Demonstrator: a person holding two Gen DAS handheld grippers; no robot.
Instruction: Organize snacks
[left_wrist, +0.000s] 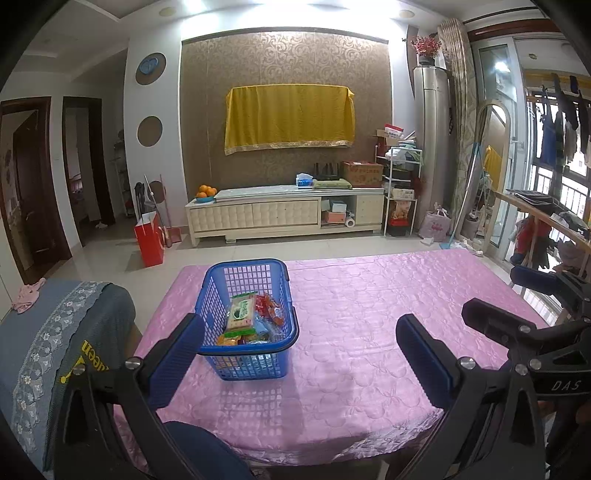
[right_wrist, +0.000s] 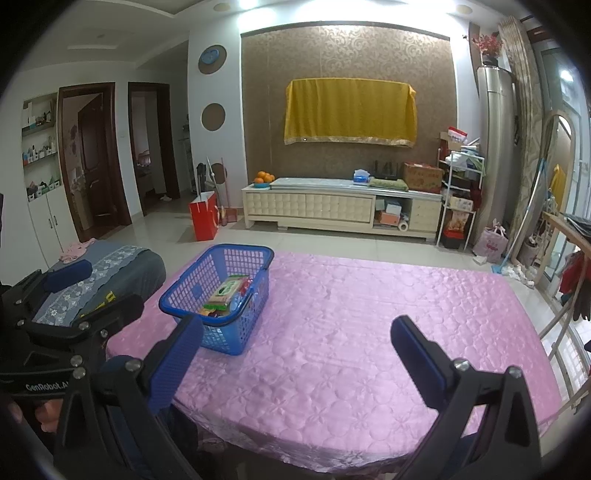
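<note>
A blue plastic basket (left_wrist: 214, 291) (right_wrist: 192, 280) stands on the left part of the pink-covered table (left_wrist: 369, 314) (right_wrist: 351, 314). Inside lie several snack packs: a green-and-white pack (left_wrist: 242, 310) (right_wrist: 225, 290), red wrappers (left_wrist: 267, 304) and a yellow pack (left_wrist: 231, 338). My left gripper (left_wrist: 301, 332) hangs open above the table's near edge, its left finger close to the basket's near left corner, nothing between the pads. My right gripper (right_wrist: 295, 332) is open too, over the near middle of the table, to the right of the basket. Each gripper shows at the edge of the other's view.
A grey-blue covered sofa arm (left_wrist: 55, 332) (right_wrist: 110, 269) sits left of the table. Beyond lie tiled floor, a red paper bag (left_wrist: 149, 240) (right_wrist: 204, 218) and a cream TV cabinet (left_wrist: 284, 214) (right_wrist: 340, 210). A wooden drying rack (left_wrist: 546, 221) stands at the right.
</note>
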